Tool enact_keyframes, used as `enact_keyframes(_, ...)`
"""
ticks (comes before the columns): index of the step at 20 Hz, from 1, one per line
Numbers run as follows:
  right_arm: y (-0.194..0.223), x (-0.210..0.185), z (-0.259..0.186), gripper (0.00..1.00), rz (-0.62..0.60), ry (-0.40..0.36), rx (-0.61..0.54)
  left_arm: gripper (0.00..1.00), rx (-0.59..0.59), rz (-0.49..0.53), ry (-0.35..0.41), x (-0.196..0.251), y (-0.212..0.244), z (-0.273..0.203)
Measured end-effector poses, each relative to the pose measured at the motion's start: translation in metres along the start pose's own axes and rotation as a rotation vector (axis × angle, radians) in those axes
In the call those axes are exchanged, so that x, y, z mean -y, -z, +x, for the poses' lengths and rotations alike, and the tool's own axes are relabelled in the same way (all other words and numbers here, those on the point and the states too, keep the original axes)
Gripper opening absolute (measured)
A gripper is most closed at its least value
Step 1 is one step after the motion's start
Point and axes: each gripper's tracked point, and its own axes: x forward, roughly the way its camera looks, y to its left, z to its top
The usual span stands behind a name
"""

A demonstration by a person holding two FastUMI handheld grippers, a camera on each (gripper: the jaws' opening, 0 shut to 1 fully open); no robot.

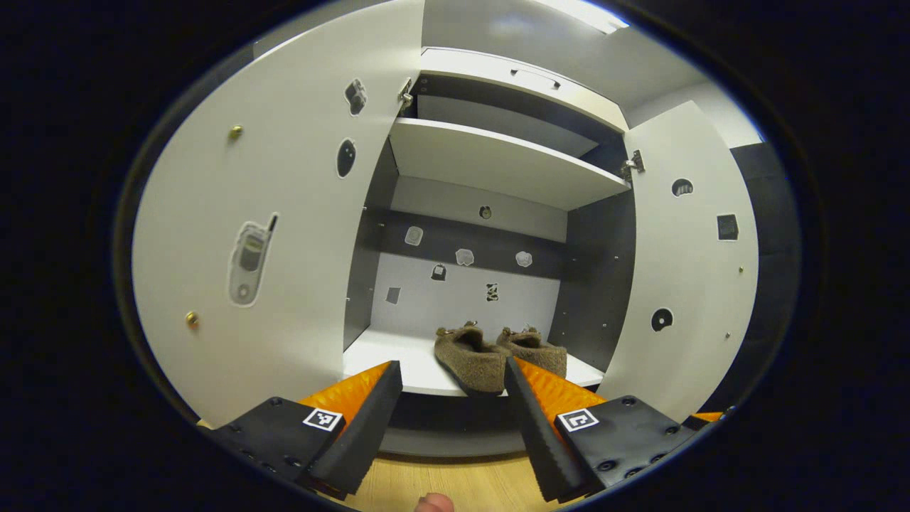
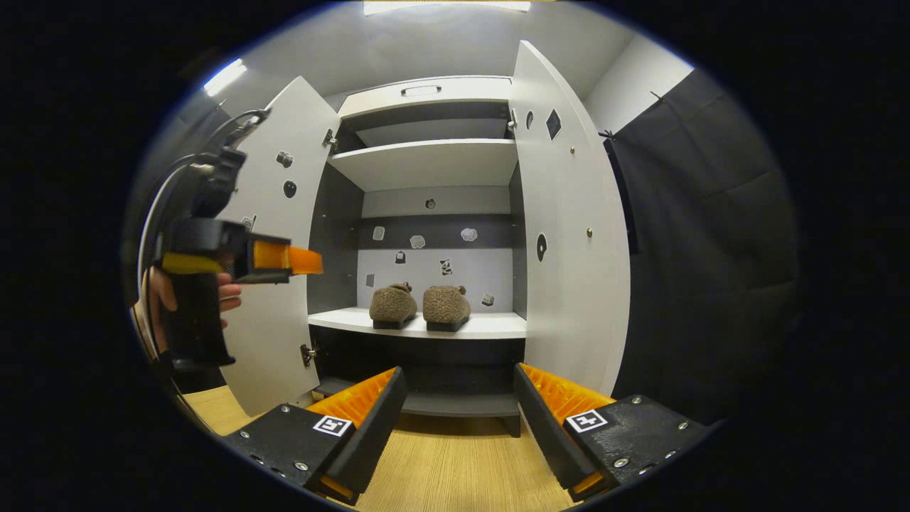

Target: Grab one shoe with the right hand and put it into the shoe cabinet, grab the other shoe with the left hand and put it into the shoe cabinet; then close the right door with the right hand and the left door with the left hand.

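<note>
Two shoes (image 2: 419, 306) sit mid-frame in the cabinet (image 2: 426, 160); my left gripper (image 1: 453, 405) and right gripper (image 2: 458, 412) gape empty, both doors (image 2: 569, 235) unclosed.

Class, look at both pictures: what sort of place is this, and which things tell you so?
Probably a staged indoor booth, not a home: a white shoe cabinet with both doors open, two slippers on its shelf, black cloth beside it, and a wooden floor.

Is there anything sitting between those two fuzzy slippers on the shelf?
No. In the right gripper view, only a bare strip of white shelf separates the left slipper and right slipper.
</note>
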Motion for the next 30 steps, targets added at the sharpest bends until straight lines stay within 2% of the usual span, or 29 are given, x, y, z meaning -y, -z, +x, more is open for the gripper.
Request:
enact_keyframes(3, 0.001, -0.002, -0.002, 0.94, -0.006, 0.000, -0.001, 0.94, 0.006, 0.041, -0.009, -0.002, 0.022, -0.037)
enact_keyframes(6, 0.007, -0.010, -0.006, 0.94, 0.002, -0.010, 0.000, 0.94, 0.026, 0.002, -0.037, -0.002, 0.047, -0.064)
enact_keyframes(9, 0.002, -0.015, -0.011, 0.94, 0.040, -0.021, 0.012, 0.94, 0.025, 0.023, -0.074, -0.003, 0.063, -0.075)
enact_keyframes(12, -0.009, -0.004, -0.019, 0.94, 0.058, -0.009, 0.025, 0.94, 0.044, 0.068, -0.069, -0.001, 0.064, -0.080)
enact_keyframes(14, -0.023, 0.013, -0.025, 0.94, 0.053, 0.005, 0.040, 0.94, 0.048, 0.100, -0.061, 0.002, 0.065, -0.085)
enact_keyframes(17, -0.043, 0.059, -0.025, 0.94, 0.061, 0.045, 0.025, 0.94, 0.037, 0.085, -0.036, 0.010, 0.072, -0.087)
enact_keyframes(19, -0.077, 0.097, -0.023, 0.94, 0.063, 0.093, 0.059, 0.94, 0.022, 0.080, -0.035, 0.011, 0.076, -0.090)
enact_keyframes(23, -0.135, 0.175, -0.014, 0.94, -0.041, 0.209, 0.076, 0.94, 0.030, 0.100, -0.041, 0.009, 0.074, -0.093)
enact_keyframes(28, -0.186, 0.214, 0.012, 0.94, -0.026, 0.241, 0.097, 0.94, 0.034, 0.112, -0.059, 0.004, 0.069, -0.096)
enact_keyframes(30, -0.198, 0.217, 0.022, 0.94, -0.003, 0.207, 0.120, 0.94, 0.025, 0.107, -0.067, 0.003, 0.071, -0.098)
